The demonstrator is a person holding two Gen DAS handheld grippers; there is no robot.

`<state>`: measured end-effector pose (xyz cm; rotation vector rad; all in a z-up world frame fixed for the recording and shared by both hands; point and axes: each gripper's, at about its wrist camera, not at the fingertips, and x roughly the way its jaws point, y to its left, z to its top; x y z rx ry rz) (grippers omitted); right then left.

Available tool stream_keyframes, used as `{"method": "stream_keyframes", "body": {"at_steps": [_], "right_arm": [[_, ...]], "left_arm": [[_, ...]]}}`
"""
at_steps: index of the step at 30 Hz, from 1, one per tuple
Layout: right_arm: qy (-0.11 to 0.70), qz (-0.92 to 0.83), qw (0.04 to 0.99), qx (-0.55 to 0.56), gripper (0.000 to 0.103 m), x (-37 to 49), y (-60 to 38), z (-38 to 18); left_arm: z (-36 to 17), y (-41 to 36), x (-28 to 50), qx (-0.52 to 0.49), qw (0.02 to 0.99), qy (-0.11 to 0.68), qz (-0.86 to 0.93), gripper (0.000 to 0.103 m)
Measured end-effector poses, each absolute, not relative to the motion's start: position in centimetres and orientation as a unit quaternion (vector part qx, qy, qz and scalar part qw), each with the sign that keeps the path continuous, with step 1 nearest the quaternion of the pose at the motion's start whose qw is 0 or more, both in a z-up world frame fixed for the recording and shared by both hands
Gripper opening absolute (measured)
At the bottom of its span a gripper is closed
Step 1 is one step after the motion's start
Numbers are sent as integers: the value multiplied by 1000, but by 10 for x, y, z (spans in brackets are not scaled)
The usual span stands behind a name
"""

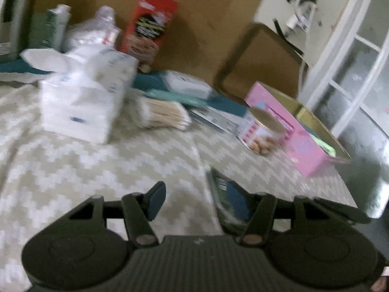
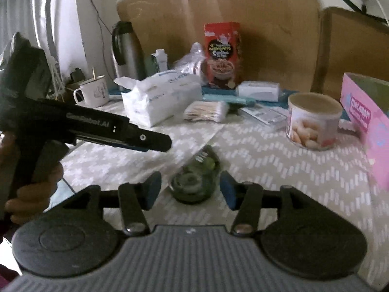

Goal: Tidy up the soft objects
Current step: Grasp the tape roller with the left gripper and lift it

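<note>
1. Right wrist view: dark green soft packet point(image 2: 194, 180) lying flat on zigzag tablecloth point(image 2: 279, 160), dead centre ahead of right gripper point(image 2: 190, 182), near end sitting between the two fingers
2. Long axis running away from the camera, roughly along the fingers, far end leaning slightly right; blurred, contents unreadable
3. Right gripper released, jaws about half spread; blue pads point(image 2: 227, 189) standing just off either side of packet, no contact visible, nothing gripped
4. Left gripper point(image 1: 195, 192) loosely parted, nothing between the jaws, only bare cloth; same packet just beside its right-hand finger, partly hidden behind it
5. Seen side-on at left of right wrist view, left gripper hovering above the cloth, pointing toward packet but short of it
6. Right hand judged nearer and better lined up: probably only needs closing across the short width
7. Risk judged: thin slack packet may slip or fold under the pads
8. Pink box point(image 2: 364, 112) at far right, well apart from packet; possible drop spot, cannot tell
</note>
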<state>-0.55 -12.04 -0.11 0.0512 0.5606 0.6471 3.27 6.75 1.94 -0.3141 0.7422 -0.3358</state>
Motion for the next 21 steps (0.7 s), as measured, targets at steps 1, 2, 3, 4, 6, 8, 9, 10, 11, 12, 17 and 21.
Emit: {"method": "stream_keyframes", "body": {"at_steps": [1,2,3,4,6,8,9,10,11,12,17,21], "right_arm": [[274,311,910,26,62,-4,-122,-4],[277,312,908,27,63,-4,-121,-5],[281,314,906,25,64,-4,-119,-8],[285,315,905,19,64,-4,-118,-12],[288,314,905,-5,55,-5,-116,-20],[268,311,911,-42,48,-12,-112,-23],[262,316,911,-46,48,-14,-112,-23],[260,312,913,-47,48,-14,-113,-23],[259,312,913,-44,48,-13,-116,-23],[259,312,914,-37,47,-12,-119,-23],[214,281,935,-26,47,-20,-141,-11],[178,231,956,-12,47,-14,-175,5]], "left_arm": [[19,61,34,-148,904,364,-170,55],[18,52,37,-140,901,372,-175,55],[17,45,39,-132,898,380,-177,54],[15,38,40,-126,895,388,-181,52],[10,26,40,-118,887,400,-196,46],[11,15,37,-90,896,394,-182,47],[12,12,37,-87,896,396,-179,45],[14,11,38,-91,896,395,-180,45],[19,11,37,-95,897,390,-186,45],[23,9,37,-95,898,384,-190,45],[62,-26,45,-69,911,336,-230,45],[87,-75,66,-53,908,310,-278,45]]}}
